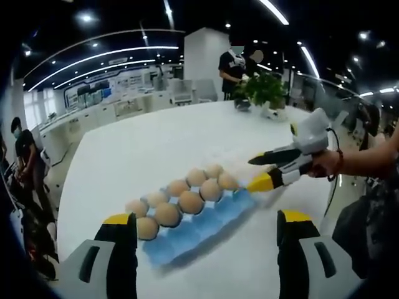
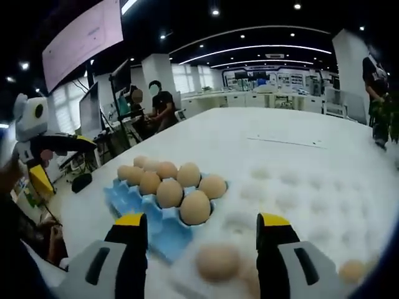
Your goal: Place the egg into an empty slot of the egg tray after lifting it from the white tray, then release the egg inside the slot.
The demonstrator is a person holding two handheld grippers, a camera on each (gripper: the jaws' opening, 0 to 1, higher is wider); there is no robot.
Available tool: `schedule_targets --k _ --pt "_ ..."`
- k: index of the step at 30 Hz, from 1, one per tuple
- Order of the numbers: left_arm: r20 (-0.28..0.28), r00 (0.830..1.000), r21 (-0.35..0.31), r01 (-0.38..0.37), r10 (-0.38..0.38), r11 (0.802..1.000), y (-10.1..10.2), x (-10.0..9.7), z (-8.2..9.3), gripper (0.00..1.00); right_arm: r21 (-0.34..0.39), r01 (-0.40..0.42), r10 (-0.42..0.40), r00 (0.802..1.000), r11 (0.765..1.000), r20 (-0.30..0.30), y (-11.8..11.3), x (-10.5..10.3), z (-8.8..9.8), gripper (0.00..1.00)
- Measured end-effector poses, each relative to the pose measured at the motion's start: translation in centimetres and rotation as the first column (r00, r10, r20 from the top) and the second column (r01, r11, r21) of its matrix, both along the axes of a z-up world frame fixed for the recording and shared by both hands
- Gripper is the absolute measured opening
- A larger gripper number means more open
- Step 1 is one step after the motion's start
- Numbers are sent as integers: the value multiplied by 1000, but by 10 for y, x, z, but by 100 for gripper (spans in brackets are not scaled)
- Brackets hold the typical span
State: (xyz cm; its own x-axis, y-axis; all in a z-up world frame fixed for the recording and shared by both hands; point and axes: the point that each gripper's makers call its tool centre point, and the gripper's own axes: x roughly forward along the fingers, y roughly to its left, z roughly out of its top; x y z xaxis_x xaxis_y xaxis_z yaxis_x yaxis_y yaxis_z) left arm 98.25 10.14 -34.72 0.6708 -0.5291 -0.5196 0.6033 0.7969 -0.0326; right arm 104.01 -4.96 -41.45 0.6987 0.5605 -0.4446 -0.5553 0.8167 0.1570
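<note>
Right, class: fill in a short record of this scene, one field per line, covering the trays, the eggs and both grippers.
Surface: white table
Egg tray: blue egg tray, holding several brown eggs, with empty slots at the near end
White tray: white tray, mostly empty dimples
Target egg: egg lying on the white tray, between the right gripper's jaws, not gripped
Right gripper: right gripper, open
Left gripper: left gripper, open, holding nothing
Background: potted plant
</note>
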Motion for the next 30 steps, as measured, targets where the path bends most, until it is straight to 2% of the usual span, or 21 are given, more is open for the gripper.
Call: schedule_targets --k 9,12,17,21,23,26,27,30 --pt "2 1000 -4 1 -1 1000 -1 -1 1 95 15 27 -28 999 1000 41 -2 -9 -1 68" --pt "4 1000 -7 3 -3 1000 -1 -2 2 95 2 58 -58 996 998 67 -8 -8 -1 62" --pt "3 1000 -4 3 -3 1000 -1 -3 2 95 -4 99 -98 989 995 113 -11 -10 1 58" --pt "1 1000 -6 6 -6 1000 -1 -4 2 95 -50 158 -147 972 986 185 -17 -10 1 46" --pt "0 1000 -4 9 -9 1000 -1 -5 2 95 -56 169 -155 970 984 188 -15 -12 -1 45" --pt "-1 1000 0 11 -11 1000 -1 -6 1 95 -44 202 -195 972 978 129 -10 -17 -9 45" --pt "-1 1000 1 11 -11 1000 -1 -6 1 95 -46 210 -199 966 977 166 -10 -14 -5 45" --pt "-1 1000 4 9 -9 1000 1 -7 1 94 -60 246 -234 958 967 164 -15 -13 -6 42"
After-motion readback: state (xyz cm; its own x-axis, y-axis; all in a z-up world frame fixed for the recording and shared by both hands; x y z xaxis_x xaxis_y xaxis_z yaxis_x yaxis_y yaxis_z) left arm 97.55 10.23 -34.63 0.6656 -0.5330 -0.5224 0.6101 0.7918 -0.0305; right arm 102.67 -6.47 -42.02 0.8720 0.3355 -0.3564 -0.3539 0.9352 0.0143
